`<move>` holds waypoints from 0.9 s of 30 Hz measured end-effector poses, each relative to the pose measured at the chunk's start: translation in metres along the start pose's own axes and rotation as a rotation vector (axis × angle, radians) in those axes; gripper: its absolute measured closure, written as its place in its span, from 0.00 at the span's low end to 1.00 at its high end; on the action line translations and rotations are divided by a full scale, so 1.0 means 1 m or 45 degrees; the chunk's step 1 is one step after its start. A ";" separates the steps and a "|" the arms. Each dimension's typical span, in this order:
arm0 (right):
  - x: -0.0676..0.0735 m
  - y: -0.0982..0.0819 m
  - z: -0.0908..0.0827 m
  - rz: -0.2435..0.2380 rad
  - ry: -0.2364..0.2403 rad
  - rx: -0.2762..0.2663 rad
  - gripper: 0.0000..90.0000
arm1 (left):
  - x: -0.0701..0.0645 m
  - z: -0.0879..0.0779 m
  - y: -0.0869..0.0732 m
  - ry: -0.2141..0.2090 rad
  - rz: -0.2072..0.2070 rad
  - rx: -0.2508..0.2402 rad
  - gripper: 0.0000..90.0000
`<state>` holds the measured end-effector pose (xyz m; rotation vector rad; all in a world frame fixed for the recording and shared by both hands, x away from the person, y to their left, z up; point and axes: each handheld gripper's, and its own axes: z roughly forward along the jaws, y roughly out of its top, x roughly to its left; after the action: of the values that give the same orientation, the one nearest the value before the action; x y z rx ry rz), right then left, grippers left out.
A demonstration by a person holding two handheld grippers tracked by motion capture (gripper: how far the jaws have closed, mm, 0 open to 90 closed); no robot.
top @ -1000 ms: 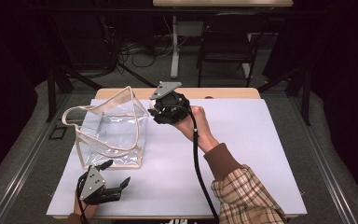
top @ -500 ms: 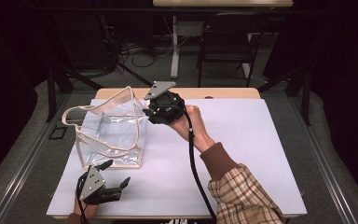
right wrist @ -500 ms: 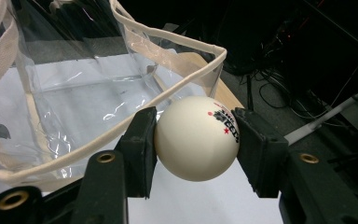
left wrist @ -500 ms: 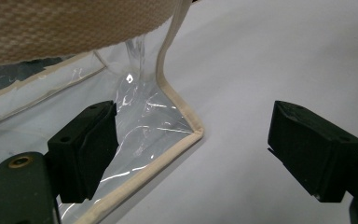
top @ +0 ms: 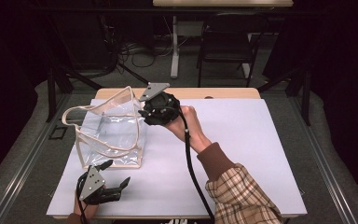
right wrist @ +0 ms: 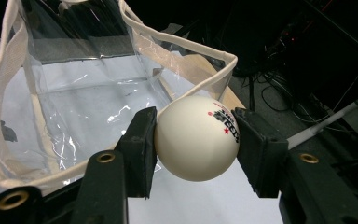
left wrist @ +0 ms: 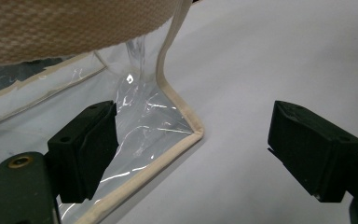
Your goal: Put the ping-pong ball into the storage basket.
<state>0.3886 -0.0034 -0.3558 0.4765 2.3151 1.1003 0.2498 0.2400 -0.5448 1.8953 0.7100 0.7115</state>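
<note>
- The right claw (right wrist: 196,140) is pinching a white table-tennis ball (right wrist: 196,138) between its two pads, one pad on each side at the ball's widest part; the printed logo faces the camera. A grip across the middle like this keeps the round ball from squirting out.
- In the high view the right claw (top: 145,113) is held up at the near upper corner of the clear plastic tote bag (top: 109,135), tipped toward the bag's mouth. Judging by that, the ball is being brought over the rim to be dropped inside.
- The bag (right wrist: 74,88) stands upright on the white table (top: 242,140) with its cream-trimmed rim gaping open, so there is a wide target. The ball sits just outside and near the rim's corner; whether it already overhangs the opening is hard to tell from these angles.
- The left claw (left wrist: 205,154) is spread wide, with nothing gripped. It rests low near the table's front edge, just beside the bag's bottom corner (left wrist: 193,133); one pad overlaps the clear wall in its own view, though contact is unclear.
- That placement looks like a stand-by position: close enough to steady the light, floppy bag if it shifts or sags when the ball lands.
- The bag's handle strap (left wrist: 65,25) hangs across the top of the left gripper view, clear of the opening.
</note>
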 end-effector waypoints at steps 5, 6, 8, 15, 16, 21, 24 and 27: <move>0.005 0.005 0.003 -0.014 0.009 -0.008 0.57 | 0.000 0.000 0.000 -0.001 0.001 -0.001 0.18; 0.005 0.005 0.003 -0.014 0.009 -0.008 0.57 | 0.000 0.000 0.000 -0.002 0.001 0.000 0.18; 0.006 0.007 0.004 -0.021 0.012 -0.008 0.57 | 0.000 0.000 0.000 -0.003 0.001 0.000 0.18; 0.010 0.010 0.007 -0.039 0.014 0.006 0.57 | 0.000 0.000 0.000 -0.004 -0.001 -0.002 0.18; 0.011 0.010 0.008 -0.036 0.016 0.004 0.57 | 0.000 0.000 0.000 -0.003 -0.001 -0.001 0.18; 0.013 0.014 0.010 -0.048 0.021 -0.001 0.57 | 0.000 0.000 0.000 -0.002 0.001 -0.001 0.18; 0.015 0.015 0.012 -0.055 0.024 0.009 0.57 | 0.000 0.000 0.000 -0.002 0.001 -0.001 0.18; 0.017 0.015 0.014 -0.061 0.026 0.013 0.57 | 0.000 0.000 0.000 -0.002 0.000 -0.002 0.18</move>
<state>0.3852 0.0231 -0.3564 0.4135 2.3384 1.0758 0.2495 0.2402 -0.5445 1.8939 0.7087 0.7103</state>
